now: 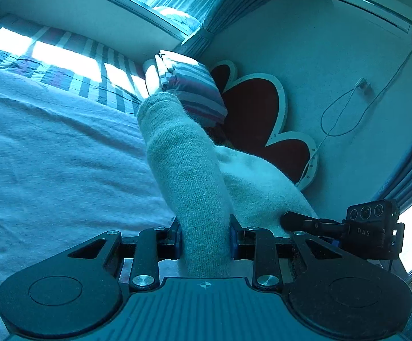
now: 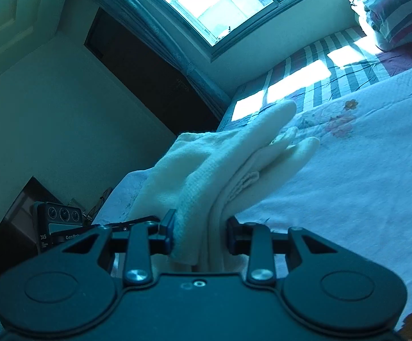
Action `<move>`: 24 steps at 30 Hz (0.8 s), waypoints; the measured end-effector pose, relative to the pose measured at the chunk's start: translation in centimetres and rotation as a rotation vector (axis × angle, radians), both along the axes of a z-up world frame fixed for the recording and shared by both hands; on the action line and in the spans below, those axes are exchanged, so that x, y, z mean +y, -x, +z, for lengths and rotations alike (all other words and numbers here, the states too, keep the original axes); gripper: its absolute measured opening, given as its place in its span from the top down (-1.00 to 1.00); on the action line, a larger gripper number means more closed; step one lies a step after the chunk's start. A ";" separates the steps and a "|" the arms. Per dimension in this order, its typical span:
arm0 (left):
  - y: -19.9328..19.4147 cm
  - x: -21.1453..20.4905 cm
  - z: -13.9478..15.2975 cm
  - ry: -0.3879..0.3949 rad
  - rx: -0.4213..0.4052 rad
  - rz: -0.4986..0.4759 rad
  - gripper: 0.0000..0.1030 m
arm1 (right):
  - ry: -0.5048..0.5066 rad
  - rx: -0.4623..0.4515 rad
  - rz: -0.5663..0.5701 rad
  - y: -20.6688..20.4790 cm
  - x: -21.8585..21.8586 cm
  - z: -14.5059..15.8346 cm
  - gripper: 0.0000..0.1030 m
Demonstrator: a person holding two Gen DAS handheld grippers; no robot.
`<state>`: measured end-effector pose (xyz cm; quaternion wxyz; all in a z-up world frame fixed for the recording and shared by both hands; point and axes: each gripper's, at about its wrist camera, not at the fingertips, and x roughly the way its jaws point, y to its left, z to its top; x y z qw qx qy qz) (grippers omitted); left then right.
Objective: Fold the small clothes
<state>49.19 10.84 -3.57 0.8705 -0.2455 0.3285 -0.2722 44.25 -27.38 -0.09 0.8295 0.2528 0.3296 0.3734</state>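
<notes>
Both grippers were seen clamped on one pale knit garment (image 1: pixel 194 176), which was held above the bed (image 1: pixel 49 156). Between the pads of the left gripper (image 1: pixel 206 240) a tube-like part of the knit, probably a sleeve, was pinched; it stood up and away from the fingers, and its far end covered part of a striped pillow (image 1: pixel 197 91). Whether that end was a cuff could not be told. More of the cloth was bunched to the right of the sleeve, its lower edge hidden behind the gripper body.

Between the pads of the right gripper (image 2: pixel 200 236) several folded layers of the same garment (image 2: pixel 206 167) were pinched, a waffle-textured layer on the left and smoother folds on the right. Far from the fingers the cloth ended in rounded lobes draped toward the bed (image 2: pixel 348 184); their nature was hard to make out.

Near the left edge of the right wrist view, part of the other gripper's camera housing (image 2: pixel 58 224) was seen, cut off by the gripper body. A heart-shaped headboard (image 1: pixel 257 113) was partly hidden behind the knit, and a wall air conditioner (image 1: pixel 376 8) was mounted far right.
</notes>
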 end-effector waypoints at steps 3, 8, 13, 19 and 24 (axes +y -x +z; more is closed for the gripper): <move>0.5 3.1 -0.9 -0.011 0.014 0.042 0.42 | -0.013 0.028 0.031 -0.3 3.1 -1.1 0.35; 0.4 7.1 -3.0 -0.021 0.058 0.089 0.42 | -0.013 0.069 0.076 -1.8 7.6 -2.6 0.35; -0.6 9.3 -7.7 -0.003 0.168 0.105 0.41 | -0.014 0.153 0.089 -3.3 10.6 -5.5 0.35; 0.2 10.1 -10.9 0.123 0.233 0.132 0.25 | -0.001 0.286 0.024 -2.9 10.2 -9.2 0.06; 1.7 9.9 -11.3 0.115 0.242 0.100 0.25 | -0.013 0.264 0.019 0.1 7.1 -8.8 -0.34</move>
